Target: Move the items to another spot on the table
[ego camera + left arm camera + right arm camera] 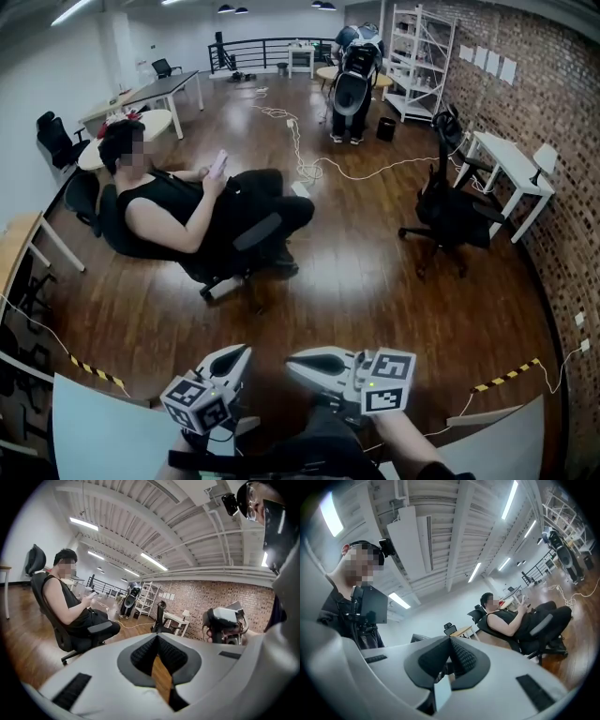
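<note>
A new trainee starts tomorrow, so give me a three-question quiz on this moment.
1. True or false: the white two-jaw left gripper holds an item.
2. The white two-jaw right gripper has its jaws: A) wide apart; B) together, with nothing between; C) closed on a cup.
3. What does the seated person in the black sleeveless top sit on?
Key: 1 false; 2 B; 3 a black wheeled office chair.

Dark wooden floor (pixel 375 291): white cable (pixel 309 171) snakes across boards, yellow-black hazard tape (pixel 94 372) marks near strip, black office chair (pixel 452 217) stands at right. Pale tabletop (pixel 98 433) fills lower left corner.
</note>
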### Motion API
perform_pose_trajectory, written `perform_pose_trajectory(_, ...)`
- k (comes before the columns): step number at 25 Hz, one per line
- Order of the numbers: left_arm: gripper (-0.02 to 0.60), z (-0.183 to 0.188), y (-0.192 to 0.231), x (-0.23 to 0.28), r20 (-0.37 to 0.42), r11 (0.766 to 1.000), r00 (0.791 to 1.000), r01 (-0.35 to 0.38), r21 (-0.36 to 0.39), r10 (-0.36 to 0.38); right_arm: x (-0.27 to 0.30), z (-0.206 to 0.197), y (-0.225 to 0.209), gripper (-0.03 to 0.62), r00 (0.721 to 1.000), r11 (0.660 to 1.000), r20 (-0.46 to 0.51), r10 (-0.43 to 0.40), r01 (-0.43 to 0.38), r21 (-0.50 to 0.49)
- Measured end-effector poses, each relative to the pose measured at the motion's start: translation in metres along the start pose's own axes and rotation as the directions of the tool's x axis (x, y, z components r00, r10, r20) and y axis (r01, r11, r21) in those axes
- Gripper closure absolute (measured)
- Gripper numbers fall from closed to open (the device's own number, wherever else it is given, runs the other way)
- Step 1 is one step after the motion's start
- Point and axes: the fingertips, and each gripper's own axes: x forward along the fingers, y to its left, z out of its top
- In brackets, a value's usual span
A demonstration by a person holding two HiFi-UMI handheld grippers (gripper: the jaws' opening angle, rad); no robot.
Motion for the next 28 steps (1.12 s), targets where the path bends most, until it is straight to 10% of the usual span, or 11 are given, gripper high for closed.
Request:
perform_pose_trajectory(15, 0.577, 0.052, -0.002, 0.141, -0.099, 0.998, 0.993, -0.063, 0.031, 0.066, -0.045, 0.090, -0.118, 0.614, 0.982, 0.986, 0.157, 0.109, -0.127, 0.105)
perform_pose_trajectory(28, 0.577, 0.113, -0.005, 0.204, -0.004, 0.997, 0.999, -0.033, -0.074, 0.033, -0.069, 0.126, -0.167, 0.614, 0.977, 0.983, 0.188, 0.105, -0.131, 0.128)
